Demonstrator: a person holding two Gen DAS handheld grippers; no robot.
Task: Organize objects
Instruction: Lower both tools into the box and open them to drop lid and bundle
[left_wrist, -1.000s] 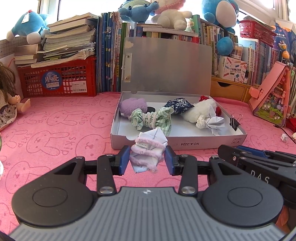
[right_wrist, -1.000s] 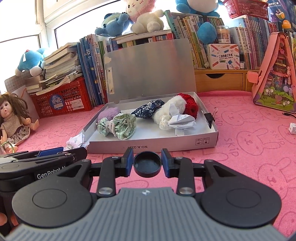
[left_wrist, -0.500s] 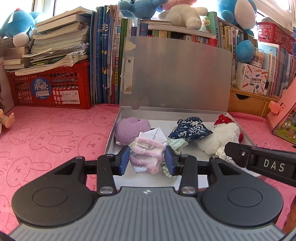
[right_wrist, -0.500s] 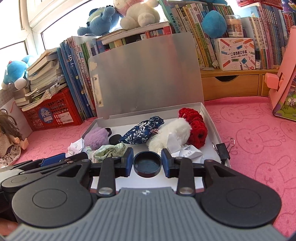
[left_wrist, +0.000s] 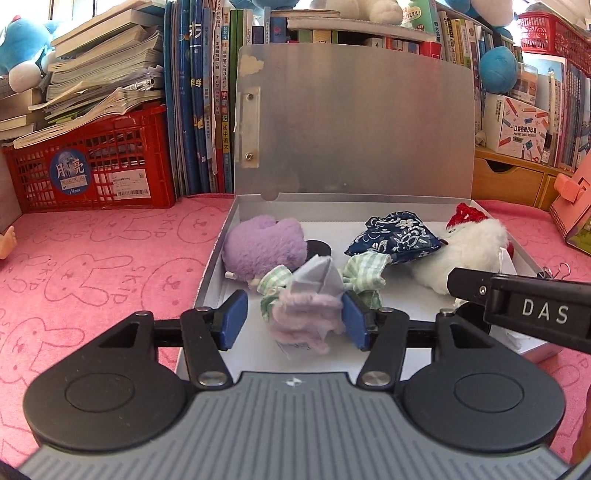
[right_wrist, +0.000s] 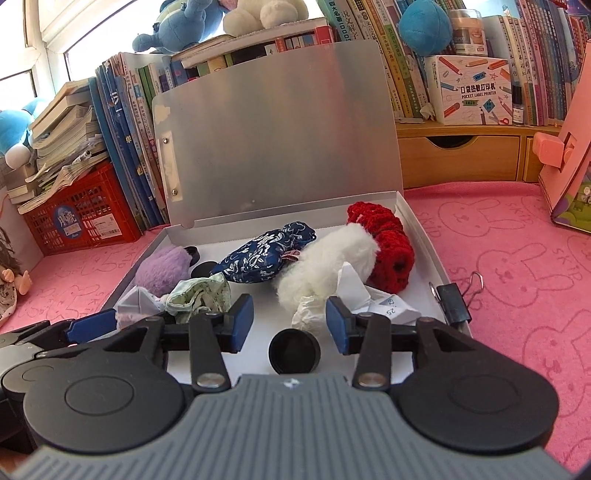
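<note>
Left wrist view: the left gripper (left_wrist: 291, 319) sits low centre over the near part of the open grey box (left_wrist: 218, 258). Its jaws have just been opening; the pink-and-white fabric bundle (left_wrist: 304, 317) sits between them, touching the right pad, with a gap at the left pad, so it is released. Behind it lie a green checked scrunchie (left_wrist: 364, 275), a purple plush (left_wrist: 264, 247), a blue patterned pouch (left_wrist: 397, 238) and a white fluffy item (left_wrist: 469, 254). The right gripper's black arm crosses the lower right and covers the box's right near corner. The raised lid (left_wrist: 354, 122) blocks the books behind it.

Right wrist view: the right gripper (right_wrist: 290, 325) also stands with jaws parted, having just been opening. The black round cap (right_wrist: 294, 350) lies on the box floor between the pads, touching neither. A red knitted item (right_wrist: 388, 251) and a black binder clip (right_wrist: 452, 301) occupy the right side; folded white paper (right_wrist: 369, 299) is partly hidden by the right pad. The cap's lower rim is cut off by the gripper body.

Compared with half a second ago, both objects have left their grip; the cap sits lower in the frame.
</note>
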